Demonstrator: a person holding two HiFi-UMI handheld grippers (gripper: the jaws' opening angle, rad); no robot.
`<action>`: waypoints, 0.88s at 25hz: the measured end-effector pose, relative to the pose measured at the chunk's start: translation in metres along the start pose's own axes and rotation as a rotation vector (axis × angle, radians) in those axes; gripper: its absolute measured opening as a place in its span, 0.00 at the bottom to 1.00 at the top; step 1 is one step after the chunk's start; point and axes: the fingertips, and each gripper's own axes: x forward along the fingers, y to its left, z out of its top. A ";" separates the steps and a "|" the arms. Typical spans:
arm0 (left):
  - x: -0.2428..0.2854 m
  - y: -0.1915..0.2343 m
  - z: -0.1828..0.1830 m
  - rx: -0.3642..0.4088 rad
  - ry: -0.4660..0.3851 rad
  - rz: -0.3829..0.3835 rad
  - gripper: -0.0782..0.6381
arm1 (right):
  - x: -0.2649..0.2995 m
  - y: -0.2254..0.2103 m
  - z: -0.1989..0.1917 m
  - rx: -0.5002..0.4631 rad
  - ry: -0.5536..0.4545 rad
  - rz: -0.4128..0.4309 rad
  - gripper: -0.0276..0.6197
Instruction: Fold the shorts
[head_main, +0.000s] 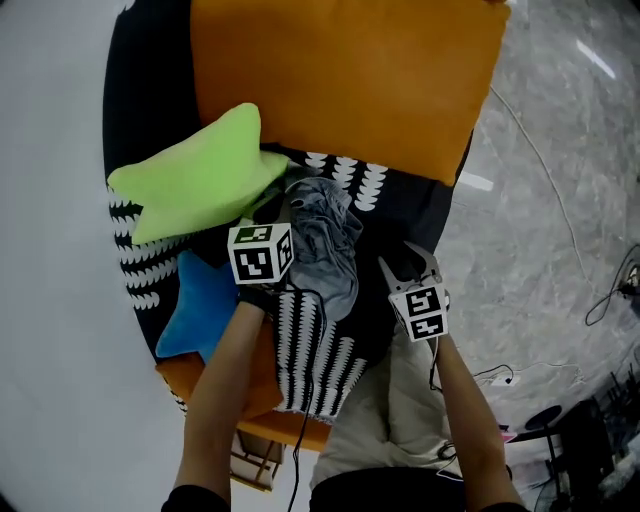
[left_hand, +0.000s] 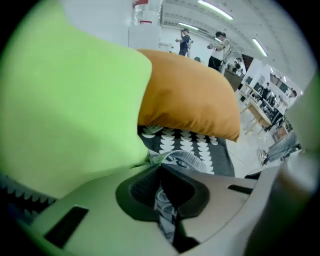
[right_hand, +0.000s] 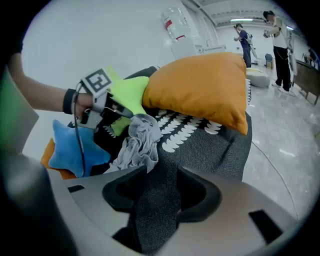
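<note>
My left gripper (left_hand: 165, 195) is clamped tight on what looks like a thin fold of the grey shorts (head_main: 325, 235), which lie crumpled at five o'clock of the green star cushion (head_main: 195, 180); my right gripper (right_hand: 157, 197), jaws part-closed, pinches the dark seat cover (right_hand: 215, 145); lifting now risks dragging the cover, not the shorts.

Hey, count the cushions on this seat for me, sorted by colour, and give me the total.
Orange: 2, big orange cushion and half-hidden orange cushion
Green: 1, green cushion
Blue: 1, blue cushion
Total: 4
</note>
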 end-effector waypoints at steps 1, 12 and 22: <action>-0.018 0.004 -0.006 -0.020 -0.016 -0.013 0.14 | 0.002 0.004 -0.004 0.007 0.005 -0.003 0.36; -0.192 0.088 -0.130 -0.205 -0.095 0.096 0.14 | 0.024 0.042 -0.008 -0.020 0.040 -0.015 0.34; -0.229 0.079 -0.221 -0.328 -0.082 0.055 0.14 | 0.097 0.092 0.041 0.012 0.074 0.051 0.34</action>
